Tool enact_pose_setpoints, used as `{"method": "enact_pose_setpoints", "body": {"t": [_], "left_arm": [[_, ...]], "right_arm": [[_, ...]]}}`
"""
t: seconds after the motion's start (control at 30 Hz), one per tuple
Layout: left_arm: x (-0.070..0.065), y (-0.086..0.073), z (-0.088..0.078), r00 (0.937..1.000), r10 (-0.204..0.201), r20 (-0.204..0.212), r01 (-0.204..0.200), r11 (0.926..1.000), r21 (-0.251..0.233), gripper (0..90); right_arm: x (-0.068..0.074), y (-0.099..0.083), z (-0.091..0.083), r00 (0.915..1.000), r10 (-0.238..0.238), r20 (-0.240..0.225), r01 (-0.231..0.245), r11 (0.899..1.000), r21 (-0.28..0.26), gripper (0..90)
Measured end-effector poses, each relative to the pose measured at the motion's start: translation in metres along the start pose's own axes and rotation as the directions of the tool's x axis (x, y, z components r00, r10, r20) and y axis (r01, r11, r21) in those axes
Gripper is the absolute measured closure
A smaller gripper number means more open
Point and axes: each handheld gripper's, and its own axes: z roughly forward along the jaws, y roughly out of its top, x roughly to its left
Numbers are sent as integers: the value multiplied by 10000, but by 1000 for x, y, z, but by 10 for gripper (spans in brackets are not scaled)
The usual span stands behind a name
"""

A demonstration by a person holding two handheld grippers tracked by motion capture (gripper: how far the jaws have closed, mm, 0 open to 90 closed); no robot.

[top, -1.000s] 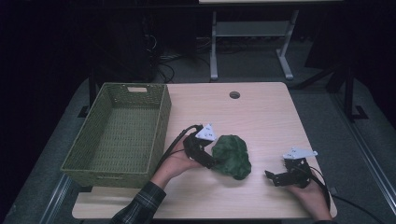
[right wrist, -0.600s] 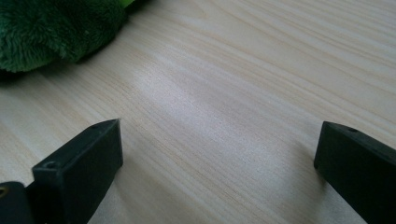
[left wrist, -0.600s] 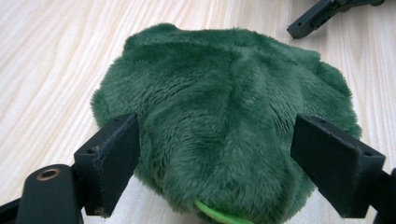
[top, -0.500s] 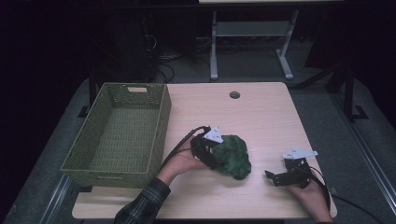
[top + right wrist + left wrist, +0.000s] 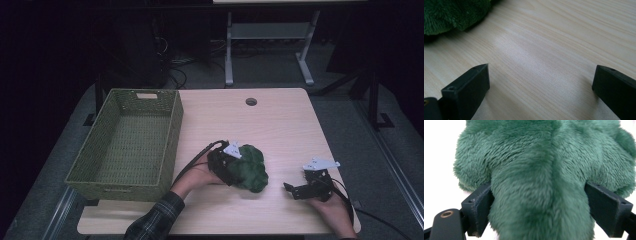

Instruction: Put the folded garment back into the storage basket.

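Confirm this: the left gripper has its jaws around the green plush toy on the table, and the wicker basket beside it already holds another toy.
Not quite. The left gripper does have its jaws around the green plush toy, as the left gripper view shows, but the wicker basket holds nothing: the high view shows its woven floor bare.

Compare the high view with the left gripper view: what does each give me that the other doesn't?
High view alone: the green woven basket, sitting left of the toy, the right tongs resting apart from it, and the table. Left gripper view alone: both jaws pressed against a narrow furry part of the green plush toy, with fur bulging between them. Both show the toy held by the left tongs.
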Motion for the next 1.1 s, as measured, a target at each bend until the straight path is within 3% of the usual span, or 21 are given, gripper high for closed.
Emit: {"method": "enact_pose_setpoints", "body": {"t": [0.2, 0.3, 0.47, 0.87, 1.1], "left_arm": [[-1, -2, 5, 10000, -21, -59, 22, 9997, 225, 128], [-1, -2, 6, 9998, 162, -100, -158, 9992, 371, 129], [0, -4, 6, 10000, 25, -96, -22, 9994, 349, 158], [1, -5, -3, 9995, -261, 152, 253, 9983, 523, 563], [0, -2, -5, 9980, -596, 206, 578, 9954, 764, 704]], "right_arm": [[0, 0, 0, 10000, -18, -3, 18, 10000, 7, 9], [0, 0, 0, 10000, -21, -6, 21, 10000, 6, 9], [0, 0, 0, 10000, -21, -5, 21, 10000, 7, 9], [0, 0, 0, 10000, -21, -6, 21, 10000, 7, 10], [0, 0, 0, 10000, -20, -5, 20, 10000, 7, 10]]}}
